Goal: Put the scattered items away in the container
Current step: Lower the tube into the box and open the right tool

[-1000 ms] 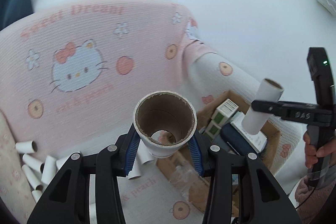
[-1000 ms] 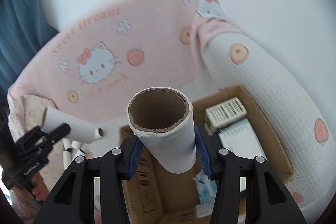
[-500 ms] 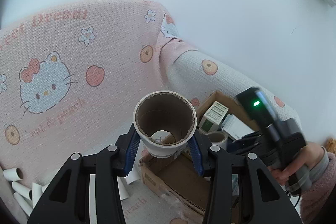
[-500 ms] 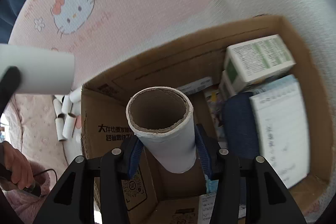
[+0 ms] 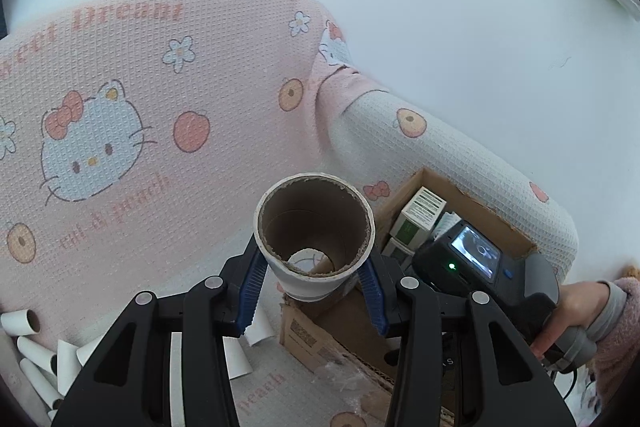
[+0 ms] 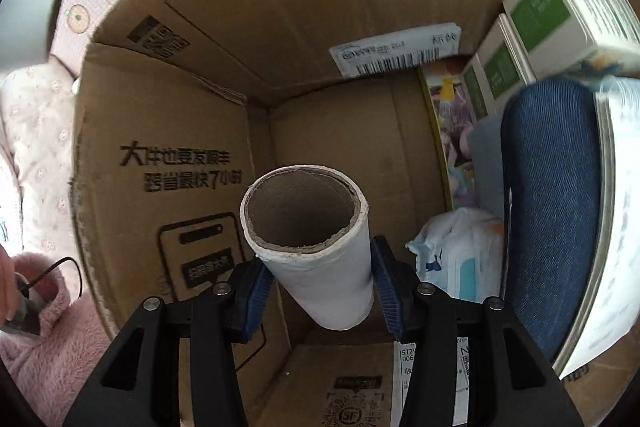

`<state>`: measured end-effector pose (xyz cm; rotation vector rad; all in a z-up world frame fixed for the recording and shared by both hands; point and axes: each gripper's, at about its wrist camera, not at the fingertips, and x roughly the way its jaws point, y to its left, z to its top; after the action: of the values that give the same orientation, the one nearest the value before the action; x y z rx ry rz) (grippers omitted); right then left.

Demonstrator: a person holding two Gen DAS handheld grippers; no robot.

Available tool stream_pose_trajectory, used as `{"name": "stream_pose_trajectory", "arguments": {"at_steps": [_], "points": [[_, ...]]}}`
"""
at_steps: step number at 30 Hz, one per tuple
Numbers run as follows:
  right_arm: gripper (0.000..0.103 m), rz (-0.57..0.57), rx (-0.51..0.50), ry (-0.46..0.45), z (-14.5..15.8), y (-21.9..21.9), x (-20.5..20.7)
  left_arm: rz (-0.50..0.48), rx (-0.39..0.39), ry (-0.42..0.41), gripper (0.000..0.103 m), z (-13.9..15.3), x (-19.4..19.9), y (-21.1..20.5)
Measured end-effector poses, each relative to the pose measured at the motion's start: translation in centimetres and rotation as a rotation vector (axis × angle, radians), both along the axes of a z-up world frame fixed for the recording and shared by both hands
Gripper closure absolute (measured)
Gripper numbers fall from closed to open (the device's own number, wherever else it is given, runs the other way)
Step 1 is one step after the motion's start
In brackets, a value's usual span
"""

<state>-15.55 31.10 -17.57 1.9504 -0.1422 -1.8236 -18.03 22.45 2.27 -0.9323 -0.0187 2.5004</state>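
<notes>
Two tubes: one clamped per gripper.
Left gripper (image 5: 312, 291): pinched cardboard tube (image 5: 316, 239) beside cardboard box (image 5: 316, 335).
Right gripper (image 6: 316, 283): pinched white tube (image 6: 320, 251) inside box.

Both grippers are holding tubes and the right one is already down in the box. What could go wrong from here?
1. The right gripper points its cardboard tube into the cardboard box, whose right side is packed with a blue pouch and green cartons; the tube may land on end or jam.
2. The left gripper waits with its own tube near the box edge, close to the right gripper's body; the two could collide.
</notes>
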Motion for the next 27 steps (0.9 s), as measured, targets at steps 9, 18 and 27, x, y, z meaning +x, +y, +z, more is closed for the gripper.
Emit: {"name": "stream_pose_trajectory", "arguments": {"at_steps": [9,18,27], "points": [[0.059,0.098,-0.008,-0.161,-3.0,-1.8,0.7,0.016,-0.003,0.0,0.055,0.3,0.3,-0.8],[0.059,0.104,-0.007,-0.075,-3.3,-3.1,-1.1,0.021,0.022,-0.027,0.055,0.1,-0.4,-1.4],[0.058,0.101,-0.044,-0.075,-5.3,-4.3,-3.7,0.023,0.01,-0.043,0.055,-0.1,-0.8,-1.7]]}}
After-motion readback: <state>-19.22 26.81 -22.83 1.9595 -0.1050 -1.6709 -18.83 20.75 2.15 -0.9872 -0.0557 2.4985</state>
